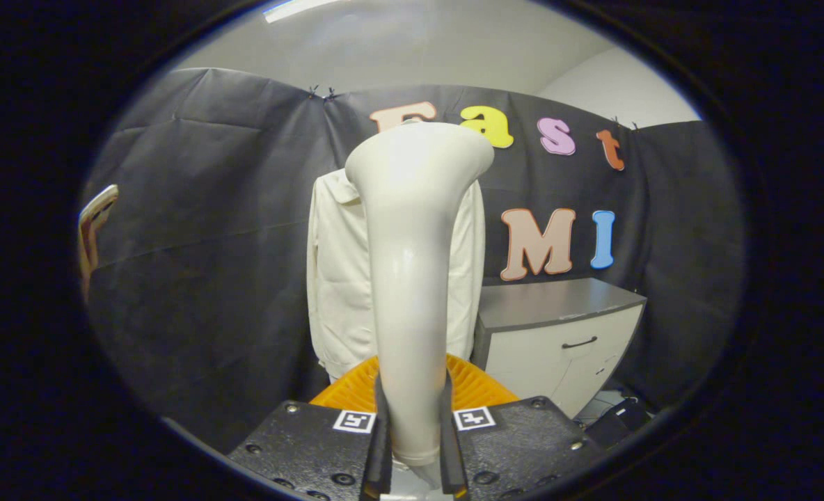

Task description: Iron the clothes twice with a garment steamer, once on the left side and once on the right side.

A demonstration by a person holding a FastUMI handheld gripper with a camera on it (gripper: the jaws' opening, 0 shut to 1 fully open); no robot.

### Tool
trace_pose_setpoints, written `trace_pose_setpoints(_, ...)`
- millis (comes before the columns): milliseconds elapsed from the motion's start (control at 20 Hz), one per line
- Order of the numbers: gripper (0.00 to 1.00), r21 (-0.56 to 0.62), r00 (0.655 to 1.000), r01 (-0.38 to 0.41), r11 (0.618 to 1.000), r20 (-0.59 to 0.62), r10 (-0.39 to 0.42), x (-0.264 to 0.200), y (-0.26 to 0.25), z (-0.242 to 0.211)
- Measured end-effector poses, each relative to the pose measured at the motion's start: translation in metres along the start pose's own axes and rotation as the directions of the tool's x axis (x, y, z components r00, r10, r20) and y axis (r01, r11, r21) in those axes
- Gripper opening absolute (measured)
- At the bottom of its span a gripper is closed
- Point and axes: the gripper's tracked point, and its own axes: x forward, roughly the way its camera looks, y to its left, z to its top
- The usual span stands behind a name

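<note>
A cream-white garment steamer [412,278] stands upright between my fingers, its handle clamped at the bottom and its wide head flaring out at the top. My gripper [413,424] is shut on the handle, both fingers pressing its sides. Beyond the steamer hangs a cream-white jacket [335,278] against the black cloth wall; the steamer hides its middle, so only its left and right parts show. The steamer head is held up around the jacket's collar height, and how far it is from the fabric I cannot tell.
An orange ribbed object [474,386] sits just ahead of the fingers, low under the jacket. A white cabinet [558,334] with a grey top and a dark handle stands right of the jacket. Dark items lie on the floor by the cabinet [617,417].
</note>
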Motion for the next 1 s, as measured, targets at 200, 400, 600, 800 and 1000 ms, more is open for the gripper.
trace_pose_setpoints(200, 0.27, 0.015, 1.0, 0.003, 1.0, -0.018, -0.002, -0.002, 0.003, -0.003)
trace_pose_setpoints(400, 0.27, 0.022, 1.0, 0.006, 1.0, -0.028, -0.005, -0.005, 0.004, -0.007)
trace_pose_setpoints(600, 0.27, 0.027, 0.999, 0.016, 1.0, -0.047, -0.015, -0.01, 0.002, -0.014)
trace_pose_setpoints(800, 0.27, 0.036, 0.998, 0.027, 0.999, -0.051, -0.025, -0.015, 0.002, -0.018)
trace_pose_setpoints(1000, 0.27, 0.04, 0.998, 0.037, 0.998, -0.06, -0.035, -0.019, 0.0, -0.023)
